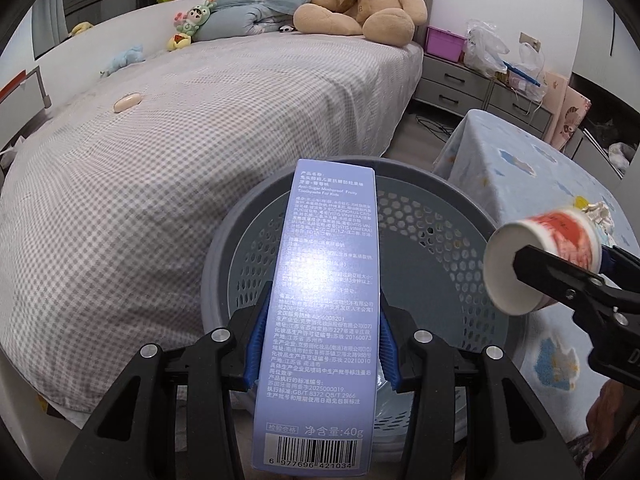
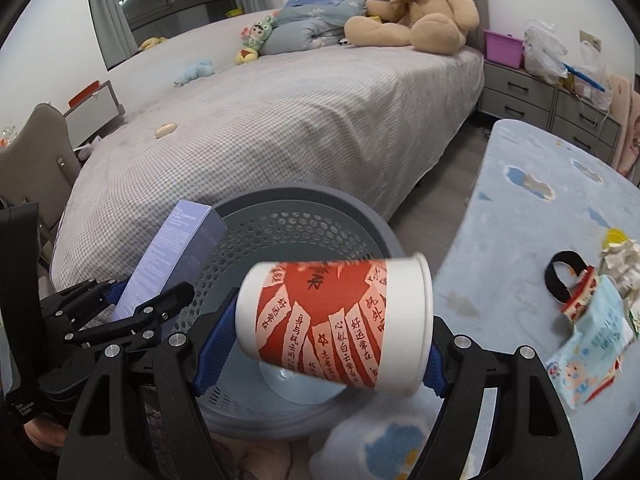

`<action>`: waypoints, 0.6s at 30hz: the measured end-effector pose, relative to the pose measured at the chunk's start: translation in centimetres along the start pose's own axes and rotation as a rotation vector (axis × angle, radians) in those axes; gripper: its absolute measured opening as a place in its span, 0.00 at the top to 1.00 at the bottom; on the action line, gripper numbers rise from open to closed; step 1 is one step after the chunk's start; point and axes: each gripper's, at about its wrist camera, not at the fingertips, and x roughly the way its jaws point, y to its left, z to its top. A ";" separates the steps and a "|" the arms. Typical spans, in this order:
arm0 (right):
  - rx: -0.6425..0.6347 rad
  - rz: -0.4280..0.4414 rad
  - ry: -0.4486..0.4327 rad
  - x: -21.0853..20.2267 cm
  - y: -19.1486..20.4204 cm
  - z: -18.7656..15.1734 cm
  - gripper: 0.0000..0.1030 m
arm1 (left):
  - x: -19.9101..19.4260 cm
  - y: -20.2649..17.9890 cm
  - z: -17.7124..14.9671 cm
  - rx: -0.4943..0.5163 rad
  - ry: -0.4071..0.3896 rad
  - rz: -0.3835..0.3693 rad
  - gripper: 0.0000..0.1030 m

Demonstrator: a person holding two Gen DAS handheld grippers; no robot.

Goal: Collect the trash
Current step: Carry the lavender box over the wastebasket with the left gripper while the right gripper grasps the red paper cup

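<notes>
While above the bin [image 1: 420,216], left gripper [image 1: 320,344] pinches toothpaste box [image 1: 320,300], right gripper [image 2: 324,340] seemingly clamps paper cup [image 2: 332,316].

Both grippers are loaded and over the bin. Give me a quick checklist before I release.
1. Left gripper clamped on the toothpaste box: ok.
2. Right gripper clamped on the paper cup, lying sideways: ok.
3. Box over the grey basket opening: ok; its lower end looks near the rim.
4. Cup over the basket opening: ok.
5. Basket has room; only a pale disc at the bottom: ok.
6. More trash left on the blue table, wrappers: not ok, still to collect.
</notes>
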 end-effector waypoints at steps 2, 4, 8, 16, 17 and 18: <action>-0.011 0.003 0.007 0.5 0.2 0.3 0.27 | 0.0 0.1 0.0 -0.005 -0.002 0.000 0.57; -0.020 0.000 0.008 0.9 0.5 0.5 0.27 | 0.0 0.2 0.1 -0.007 -0.004 0.001 0.56; -0.016 -0.005 -0.006 0.7 0.4 0.8 0.19 | -0.2 0.5 0.0 -0.019 -0.016 0.022 0.39; 0.002 -0.014 -0.005 0.3 0.2 0.3 0.19 | -0.5 0.6 -0.2 -0.026 -0.024 0.038 0.34; 0.002 -0.015 -0.004 0.3 0.2 0.3 0.19 | -0.5 0.6 -0.2 -0.027 -0.024 0.039 0.34; 0.002 -0.017 -0.003 0.3 0.2 0.2 0.19 | -0.6 0.6 -0.2 -0.027 -0.025 0.040 0.34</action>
